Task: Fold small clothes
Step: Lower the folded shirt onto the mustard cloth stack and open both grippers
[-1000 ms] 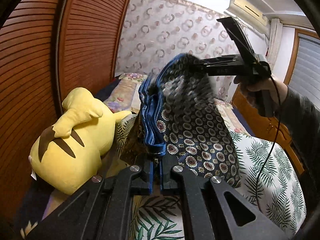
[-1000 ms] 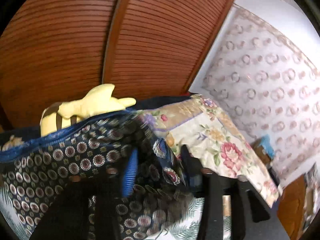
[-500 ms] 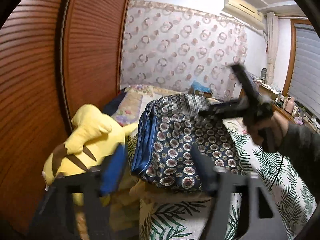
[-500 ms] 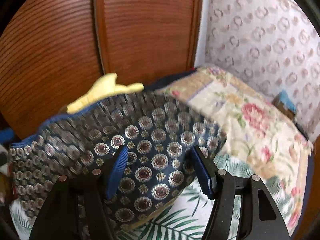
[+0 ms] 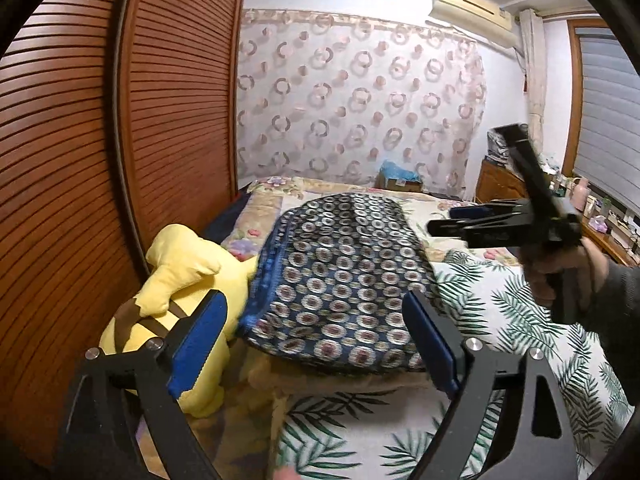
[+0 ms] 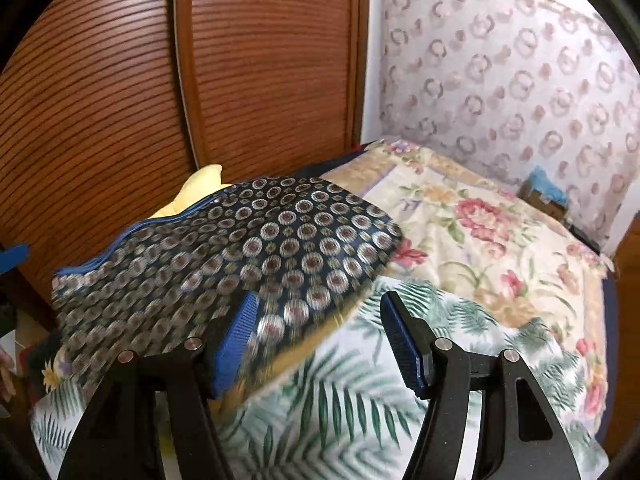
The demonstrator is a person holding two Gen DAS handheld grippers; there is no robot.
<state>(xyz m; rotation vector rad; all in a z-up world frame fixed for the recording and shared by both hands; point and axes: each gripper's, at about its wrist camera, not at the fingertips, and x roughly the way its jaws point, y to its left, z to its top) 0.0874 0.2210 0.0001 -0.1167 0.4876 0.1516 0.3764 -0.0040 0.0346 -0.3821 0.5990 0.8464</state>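
A dark blue garment with round medallion print and a blue hem (image 5: 344,280) lies folded on a raised pile on the bed; it also shows in the right wrist view (image 6: 240,256). My left gripper (image 5: 316,344) is open and empty, just in front of the garment's near edge. My right gripper (image 6: 316,340) is open and empty, its left pad (image 6: 236,340) over the garment's near edge. The right gripper also shows in the left wrist view (image 5: 472,220), held in a hand to the right of the garment.
A yellow plush toy (image 5: 176,280) lies left of the garment against the brown slatted wardrobe doors (image 5: 80,160). A palm-leaf sheet (image 5: 500,320) and a floral quilt (image 6: 480,232) cover the bed. A wooden dresser (image 5: 504,188) stands at the far right.
Both grippers held the garment up one second ago. They have opened and let go, and the garment now lies on the pile. Both grippers have drawn back from it.
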